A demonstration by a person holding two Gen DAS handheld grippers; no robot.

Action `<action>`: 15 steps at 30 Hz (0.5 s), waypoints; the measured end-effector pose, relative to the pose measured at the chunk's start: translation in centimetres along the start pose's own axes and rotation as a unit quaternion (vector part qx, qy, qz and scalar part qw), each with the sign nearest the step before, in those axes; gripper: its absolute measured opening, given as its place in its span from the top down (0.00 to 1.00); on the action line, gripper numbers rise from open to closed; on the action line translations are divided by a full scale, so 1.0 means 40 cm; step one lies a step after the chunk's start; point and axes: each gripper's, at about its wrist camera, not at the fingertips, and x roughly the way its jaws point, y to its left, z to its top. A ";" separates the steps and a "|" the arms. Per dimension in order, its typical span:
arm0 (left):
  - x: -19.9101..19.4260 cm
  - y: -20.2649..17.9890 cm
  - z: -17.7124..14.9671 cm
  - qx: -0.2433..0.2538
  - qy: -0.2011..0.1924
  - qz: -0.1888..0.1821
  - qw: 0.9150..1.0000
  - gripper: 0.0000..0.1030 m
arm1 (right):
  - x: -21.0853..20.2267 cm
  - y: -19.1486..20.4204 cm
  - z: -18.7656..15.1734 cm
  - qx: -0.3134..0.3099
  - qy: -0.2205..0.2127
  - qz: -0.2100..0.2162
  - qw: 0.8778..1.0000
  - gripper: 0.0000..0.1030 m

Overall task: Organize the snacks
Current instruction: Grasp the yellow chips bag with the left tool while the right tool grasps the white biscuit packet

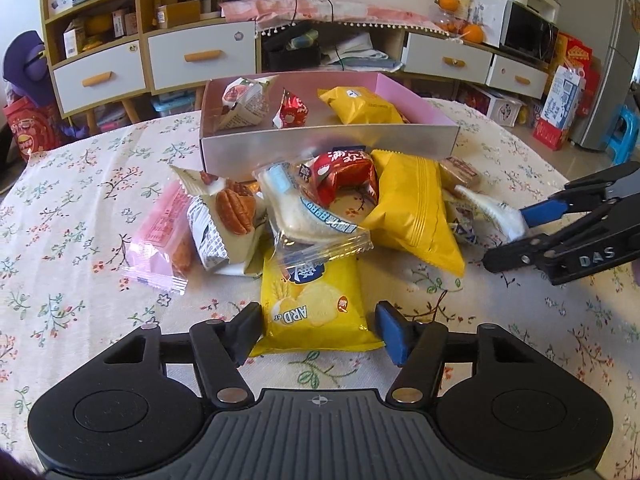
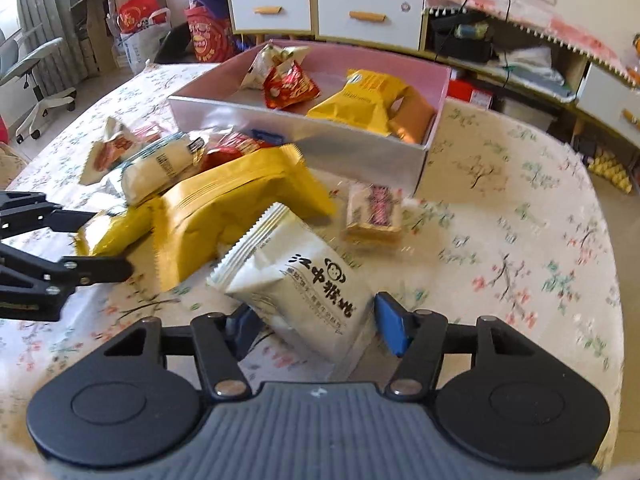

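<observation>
Two packets sit between jaws at once, and that is where the trouble could start. Nearest, the left tool [image 1: 318, 320] stands at a middling width around the yellow chip packet [image 1: 316, 300], which lies flat on the counter [image 1: 80, 184]. One pad meets its left edge and the blue pad is just beside its right corner, so I cannot tell whether it is truly pinched. A grip on the thin sealed edges alone would probably slip.

The far end of that packet is tucked under the clear-wrapped cake [image 1: 312, 216]. Pulling it straight back would likely drag the cake and tip the red packet [image 1: 344, 176] leaning on top of it.

The right tool [image 2: 316, 320] is closed partway on the white packet [image 2: 296, 280], which tilts up between the pads with its serrated end against the large yellow bag [image 2: 240, 200]. The packet is puffy, so a hard squeeze could pop it or let it squirm out sideways. Lifting it could also nudge the yellow bag.

In the left view the right tool comes in from the side near the pile's edge. If both carry toward the same place they could cross paths.

Beyond the pile, the box [image 1: 328, 142] is touching or almost touching the nearest snacks and already holds several. Its front wall stands higher than the heap, so a low carry could catch the wall and shove the box back.
</observation>
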 end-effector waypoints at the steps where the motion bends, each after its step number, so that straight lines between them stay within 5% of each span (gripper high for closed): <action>1: -0.002 0.000 0.000 0.001 0.002 0.000 1.000 0.41 | -0.005 0.003 0.000 0.004 0.006 0.005 1.000 0.39; 6: -0.004 0.003 0.000 -0.004 0.007 -0.005 1.000 0.41 | -0.027 0.007 -0.003 0.027 0.015 0.038 0.999 0.29; 9: 0.000 0.001 0.000 -0.004 0.004 -0.005 1.000 0.38 | -0.023 0.009 -0.001 0.019 0.007 0.025 0.999 0.15; 15: 0.014 -0.011 0.005 0.000 0.000 -0.004 1.000 0.28 | 0.013 0.028 0.014 -0.040 -0.010 -0.018 0.999 0.15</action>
